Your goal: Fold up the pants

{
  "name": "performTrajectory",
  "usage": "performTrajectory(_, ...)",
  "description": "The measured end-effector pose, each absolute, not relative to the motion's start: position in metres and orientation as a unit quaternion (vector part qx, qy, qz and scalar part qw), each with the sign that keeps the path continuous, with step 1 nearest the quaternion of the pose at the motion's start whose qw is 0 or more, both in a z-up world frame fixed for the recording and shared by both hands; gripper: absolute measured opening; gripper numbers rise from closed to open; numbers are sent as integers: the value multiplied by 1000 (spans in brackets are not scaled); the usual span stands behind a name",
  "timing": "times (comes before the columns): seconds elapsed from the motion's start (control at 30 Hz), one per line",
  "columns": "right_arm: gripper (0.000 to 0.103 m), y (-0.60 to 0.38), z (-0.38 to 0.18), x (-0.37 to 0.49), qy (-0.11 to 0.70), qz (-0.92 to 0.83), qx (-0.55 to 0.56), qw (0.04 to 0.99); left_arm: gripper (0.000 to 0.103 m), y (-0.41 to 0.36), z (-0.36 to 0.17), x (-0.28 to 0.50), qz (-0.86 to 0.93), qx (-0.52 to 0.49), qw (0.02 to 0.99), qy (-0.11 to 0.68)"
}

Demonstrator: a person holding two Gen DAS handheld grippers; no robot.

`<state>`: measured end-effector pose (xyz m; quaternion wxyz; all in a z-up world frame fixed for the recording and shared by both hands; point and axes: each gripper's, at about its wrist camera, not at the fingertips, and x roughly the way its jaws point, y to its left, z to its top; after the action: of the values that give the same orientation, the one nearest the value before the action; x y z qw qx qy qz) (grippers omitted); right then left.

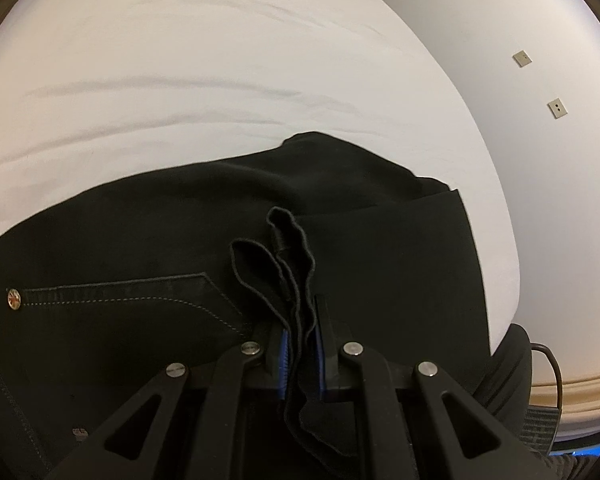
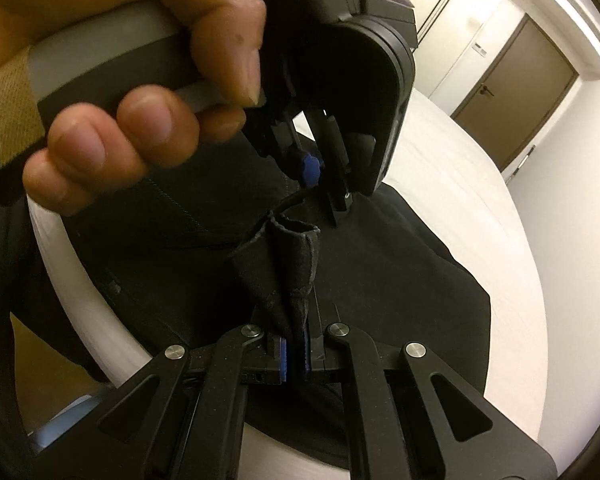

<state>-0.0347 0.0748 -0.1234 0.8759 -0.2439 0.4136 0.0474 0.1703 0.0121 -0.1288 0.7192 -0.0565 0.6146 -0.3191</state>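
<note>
In the left wrist view, the left hand-held gripper [image 1: 302,344] is clenched on a bunched, wavy hem of the black pants [image 1: 140,240], the cloth pinched between its blue pads [image 1: 285,354]. The pants lie spread on the white bed [image 1: 220,60], covering its near part, with a stitched pocket [image 1: 140,292] and a metal rivet [image 1: 13,299] at the left. A pale wall [image 1: 540,20] rises at the right.

In the right wrist view, the right hand-held gripper [image 2: 296,354] grasps a folded cone of the same pants [image 2: 380,272], jaws closed on the cloth. Beyond it, the person's hand [image 2: 140,92] holds the left hand-held gripper [image 2: 320,176] just above the fabric. A brown door [image 2: 520,80] stands far right.
</note>
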Motion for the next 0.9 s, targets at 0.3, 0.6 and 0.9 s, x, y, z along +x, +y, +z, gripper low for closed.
performTrajectory(0.3, 26, 42, -114, -13, 457, 88, -179, 867, 62, 40, -109, 165, -267, -47, 770, 578)
performTrajectory(0.6, 57, -113, -60, -23, 454, 189, 149, 858, 64, 35, -66, 116, -294, -7, 818, 494)
performTrajectory(0.9, 30, -297, -115, 71, 446, 214, 371, 786, 63, 27, -121, 92, -267, -16, 803, 534)
